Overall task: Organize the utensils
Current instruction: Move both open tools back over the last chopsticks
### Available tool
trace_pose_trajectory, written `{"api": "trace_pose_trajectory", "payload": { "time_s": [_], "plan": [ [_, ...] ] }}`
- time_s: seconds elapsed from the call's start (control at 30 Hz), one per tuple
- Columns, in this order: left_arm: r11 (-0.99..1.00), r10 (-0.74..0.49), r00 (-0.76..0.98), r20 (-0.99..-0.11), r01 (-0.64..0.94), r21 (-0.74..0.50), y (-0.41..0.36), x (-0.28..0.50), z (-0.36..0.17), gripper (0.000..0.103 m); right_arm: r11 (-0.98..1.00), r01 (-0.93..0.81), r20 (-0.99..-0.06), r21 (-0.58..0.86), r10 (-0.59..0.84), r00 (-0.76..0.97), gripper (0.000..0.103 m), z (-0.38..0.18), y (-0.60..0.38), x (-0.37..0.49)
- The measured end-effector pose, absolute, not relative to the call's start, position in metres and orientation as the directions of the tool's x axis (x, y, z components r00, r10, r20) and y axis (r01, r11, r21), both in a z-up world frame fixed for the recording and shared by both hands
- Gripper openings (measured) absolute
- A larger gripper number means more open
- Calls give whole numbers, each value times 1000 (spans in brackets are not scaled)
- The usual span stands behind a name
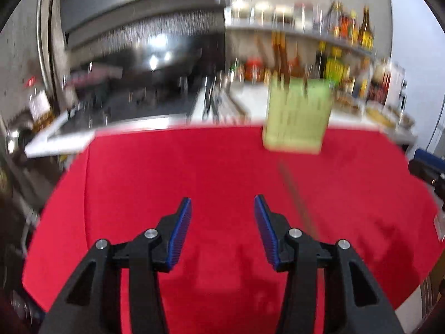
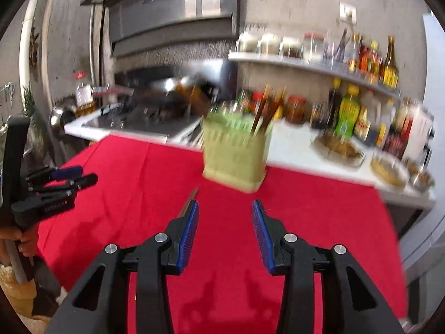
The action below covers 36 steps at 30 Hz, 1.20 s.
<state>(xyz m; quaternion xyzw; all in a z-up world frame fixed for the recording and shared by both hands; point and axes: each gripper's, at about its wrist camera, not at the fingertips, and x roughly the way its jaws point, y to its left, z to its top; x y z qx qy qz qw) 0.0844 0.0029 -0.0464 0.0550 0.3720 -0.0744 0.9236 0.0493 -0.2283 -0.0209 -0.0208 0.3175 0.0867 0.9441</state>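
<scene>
A pale green utensil holder (image 1: 297,117) stands on the red cloth (image 1: 167,172) near its far edge, with brown chopsticks sticking out of it. It also shows in the right wrist view (image 2: 235,153). A thin brown chopstick (image 1: 297,194) lies on the cloth in front of the holder, just right of my left gripper (image 1: 222,206), which is open and empty. In the right wrist view the chopstick (image 2: 190,199) lies by the left finger of my right gripper (image 2: 225,208), also open and empty. The left gripper (image 2: 64,178) shows at the left there.
Behind the cloth runs a white counter (image 2: 300,150) with bottles, jars and dishes of food (image 2: 339,144). A shelf (image 2: 306,64) of jars and bottles hangs above. A stove (image 2: 133,119) with a hood stands at the back left.
</scene>
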Motion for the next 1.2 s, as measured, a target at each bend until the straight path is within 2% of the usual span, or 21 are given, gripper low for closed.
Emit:
{"api": "trace_pose_trajectory", "payload": {
  "time_s": [0.1, 0.4, 0.47, 0.57, 1.0, 1.2],
  "plan": [
    [985, -93, 656, -749, 169, 26, 11, 67, -80, 46, 980, -191, -652, 49, 176, 737, 42, -55, -216, 42],
    [979, -130, 606, -785, 205, -4, 9, 42, -103, 46, 977, -198, -728, 82, 194, 658, 40, -96, -184, 37],
    [976, -136, 599, -789, 219, -2, 8, 44, -104, 46, 975, -207, -741, 82, 199, 642, 25, -99, -176, 41],
    [975, -120, 604, -788, 220, 19, 5, 46, -105, 46, 969, -229, -746, 89, 217, 630, 15, -100, -165, 45],
    [976, -132, 592, -795, 220, 2, 7, 52, -108, 46, 961, -244, -771, 130, 252, 585, 12, -111, -152, 61],
    [976, -130, 590, -797, 219, 4, 5, 52, -109, 46, 967, -245, -781, 76, 210, 588, 11, -115, -146, 67]
  ]
}}
